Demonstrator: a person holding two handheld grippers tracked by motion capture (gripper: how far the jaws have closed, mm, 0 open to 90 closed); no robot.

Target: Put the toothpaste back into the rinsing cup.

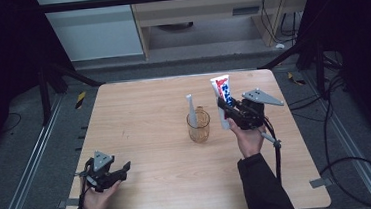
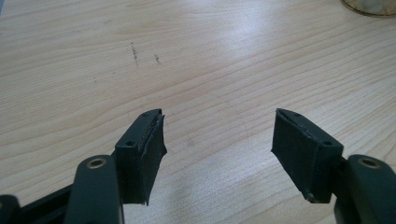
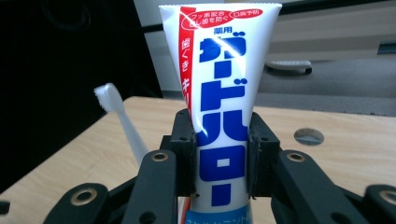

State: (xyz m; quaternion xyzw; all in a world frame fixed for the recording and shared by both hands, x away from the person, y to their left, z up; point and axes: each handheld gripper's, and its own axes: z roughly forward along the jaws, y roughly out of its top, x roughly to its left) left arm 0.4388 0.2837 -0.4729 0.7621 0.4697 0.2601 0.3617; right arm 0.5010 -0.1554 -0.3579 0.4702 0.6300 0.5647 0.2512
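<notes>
Right gripper (image 1: 226, 112), right of centre frame, clamps white toothpaste tube with blue-red print (image 1: 222, 95) upright, crimped end up, likely for dropping into amber glass cup (image 1: 198, 126) beside it, white toothbrush (image 1: 191, 111) already inside. Left gripper (image 1: 124, 168), lower left, jaws apart, nothing between, idle on pale wooden table (image 1: 144, 117).

The lower end of the toothpaste tube (image 3: 223, 121) is cut off by the bottom edge of the right gripper view, its sides covered by the pads. The toothbrush (image 3: 122, 121) handle is hidden behind the gripper there. In the left gripper view, the cup (image 2: 370, 6) is cropped at the top edge.
</notes>
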